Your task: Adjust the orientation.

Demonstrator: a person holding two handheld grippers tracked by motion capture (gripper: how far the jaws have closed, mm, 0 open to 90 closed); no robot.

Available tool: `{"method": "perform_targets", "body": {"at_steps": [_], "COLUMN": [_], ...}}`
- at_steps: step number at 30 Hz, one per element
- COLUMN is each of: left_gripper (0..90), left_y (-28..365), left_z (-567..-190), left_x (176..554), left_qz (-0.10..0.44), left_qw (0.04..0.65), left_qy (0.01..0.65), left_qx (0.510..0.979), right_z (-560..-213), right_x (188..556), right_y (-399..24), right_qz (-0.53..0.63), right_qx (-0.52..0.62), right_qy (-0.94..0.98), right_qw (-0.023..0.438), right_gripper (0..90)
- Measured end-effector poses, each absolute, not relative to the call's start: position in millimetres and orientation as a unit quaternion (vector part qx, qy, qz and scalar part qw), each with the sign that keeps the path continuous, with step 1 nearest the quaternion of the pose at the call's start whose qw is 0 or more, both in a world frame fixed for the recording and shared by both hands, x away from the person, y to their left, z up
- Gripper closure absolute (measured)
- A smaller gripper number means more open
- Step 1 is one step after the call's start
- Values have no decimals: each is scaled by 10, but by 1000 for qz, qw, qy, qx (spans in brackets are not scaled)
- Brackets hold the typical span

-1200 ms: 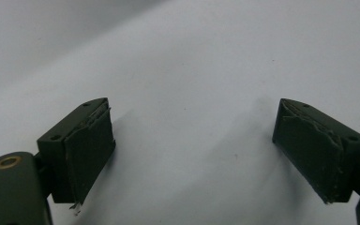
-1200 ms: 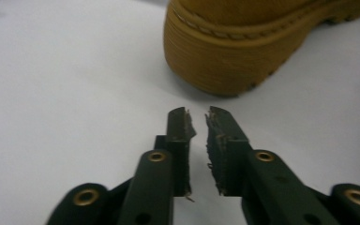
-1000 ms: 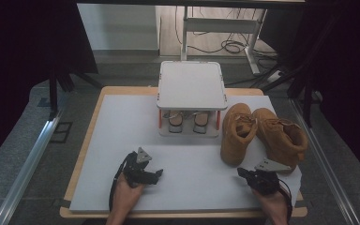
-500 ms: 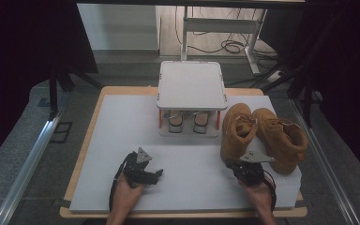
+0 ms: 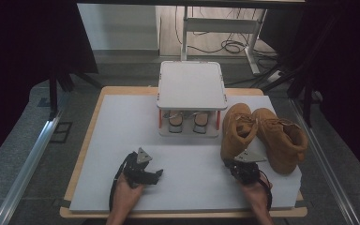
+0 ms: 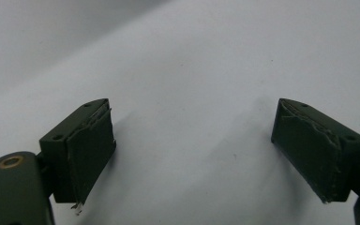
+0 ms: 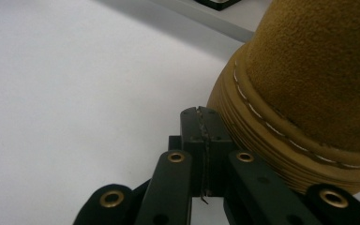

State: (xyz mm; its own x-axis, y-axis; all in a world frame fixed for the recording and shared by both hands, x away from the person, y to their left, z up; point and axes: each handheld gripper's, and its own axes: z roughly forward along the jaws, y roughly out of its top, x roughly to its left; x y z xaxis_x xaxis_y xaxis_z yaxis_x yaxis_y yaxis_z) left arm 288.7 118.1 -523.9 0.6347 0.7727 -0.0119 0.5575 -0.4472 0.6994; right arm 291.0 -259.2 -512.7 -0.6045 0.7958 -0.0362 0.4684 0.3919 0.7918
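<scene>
In the high view, two tan boots stand on the right of the white board [image 5: 122, 140], the nearer boot [image 5: 236, 129] just beside the second boot [image 5: 283, 138]; the right gripper [image 5: 239, 165] sits at the nearer boot's toe, and the left gripper [image 5: 155, 174] rests well apart on the left. A white rack [image 5: 192, 84] stands behind. In the left gripper view, the jaws stand wide over bare board [image 6: 192, 70]. In the right gripper view, the jaws are pressed together with nothing between, right beside the boot's sole [image 7: 262, 140].
</scene>
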Motion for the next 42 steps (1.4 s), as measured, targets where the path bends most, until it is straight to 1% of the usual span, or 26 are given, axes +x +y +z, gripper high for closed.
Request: {"method": "perform_targets", "body": {"at_steps": [9, 16, 29, 33, 37, 42], "left_gripper": [131, 131, 131, 131, 131, 130], "left_y": [1184, 1185, 1186, 1187, 1188, 1188], "left_z": [-5238, -5239, -5240, -5240, -5240, -5240], "left_x": [2891, 2893, 2895, 2896, 2897, 2897], "left_qz": [155, 154, 153, 153, 153, 152], "left_qw": [343, 344, 344, 344, 344, 344], "left_qy": [398, 398, 399, 399, 399, 399], "left_qx": [837, 837, 836, 836, 836, 836], "right_z": [-5105, -5094, -5095, -5111, -5060, -4970], "right_x": [2866, 2807, 2713, 2700, 2662, 2553], "right_y": [-2741, -2862, -3224, -3240, -3254, -3292], "right_qz": [382, 372, 365, 371, 398, 428], "right_qx": [399, 405, 435, 438, 437, 441], "right_qy": [807, 806, 789, 784, 772, 747], "right_qw": [207, 218, 236, 236, 234, 253], "right_gripper": [900, 900, 900, 900, 815, 649]}}
